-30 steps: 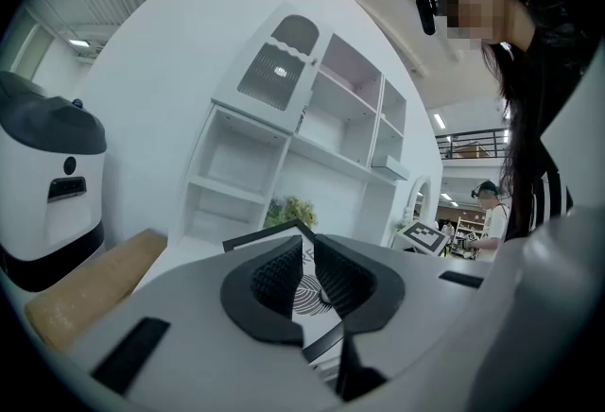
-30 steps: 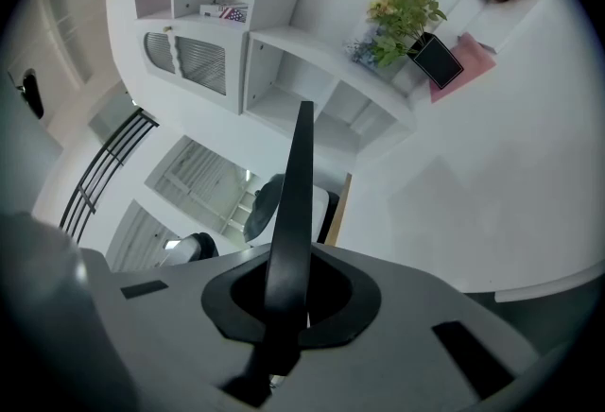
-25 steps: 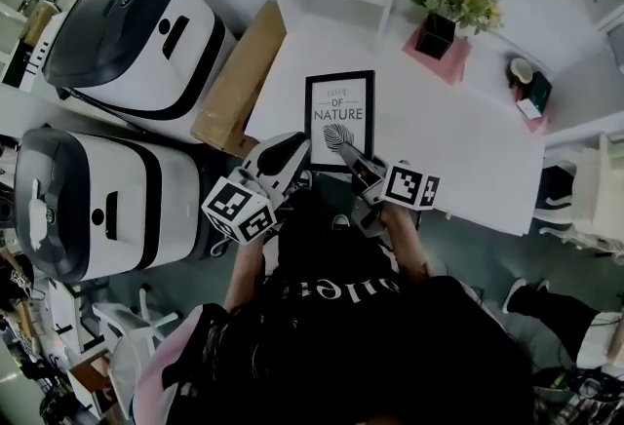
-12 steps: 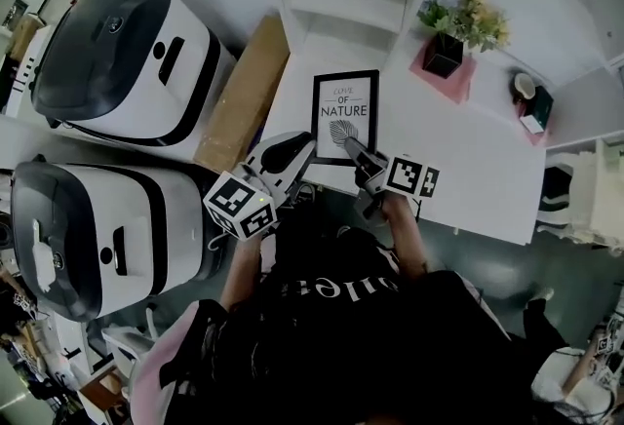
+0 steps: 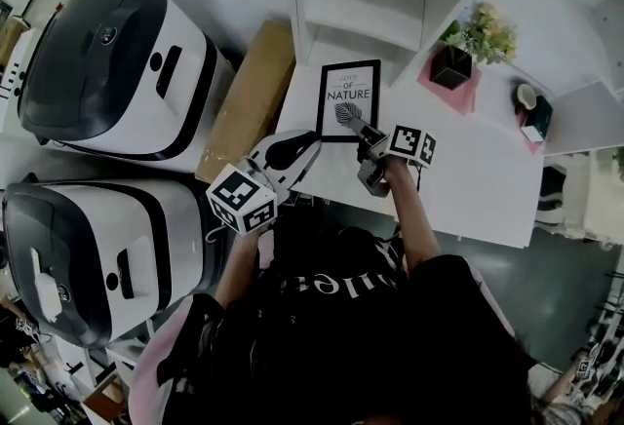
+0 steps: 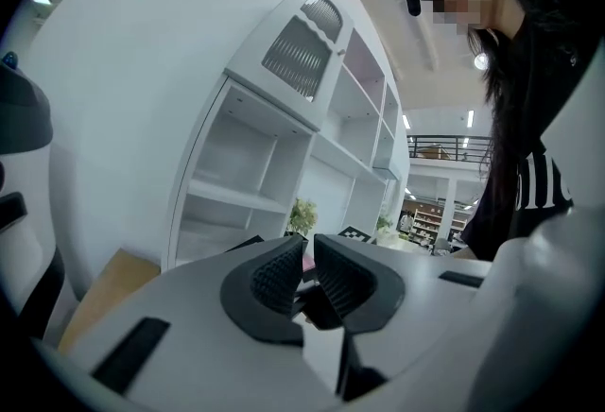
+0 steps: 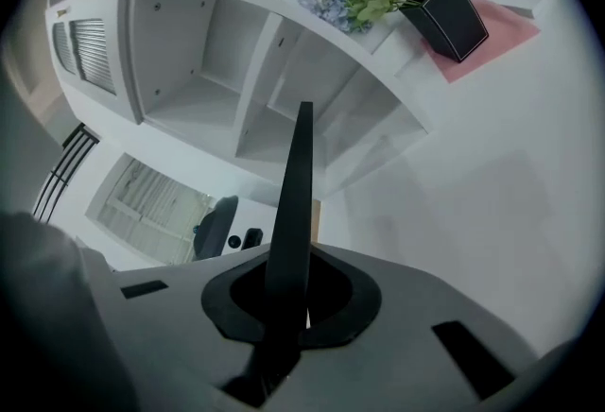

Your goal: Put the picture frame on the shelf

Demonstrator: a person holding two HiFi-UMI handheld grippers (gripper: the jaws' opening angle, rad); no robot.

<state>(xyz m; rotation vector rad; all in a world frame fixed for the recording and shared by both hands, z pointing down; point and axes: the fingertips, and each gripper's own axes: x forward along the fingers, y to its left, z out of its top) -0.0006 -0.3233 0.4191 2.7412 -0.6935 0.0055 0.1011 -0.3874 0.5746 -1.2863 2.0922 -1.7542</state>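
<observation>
Frame is a flat rectangle with a thin black border around a white print of dark lettering and a leaf. The right gripper pinches it at its lower right edge. In the right gripper view the jaws are shut on it, and it shows edge-on as a narrow black strip rising from between the dark pads. It is held in front of the shelf's lower compartments, over the back of the tabletop. Whether it touches the tabletop cannot be told.

The shelf is smooth white board, split into open box-shaped compartments. One upper door has a slatted panel.

The left gripper hangs just left of the frame, off the tabletop's near edge. Its ribbed dark jaws are drawn together with nothing between them.

A black square pot holds a bunch of yellow and pale flowers. It stands on a pink mat on the tabletop, right of the shelf. A brown cardboard box lies beside the tabletop's left end.
</observation>
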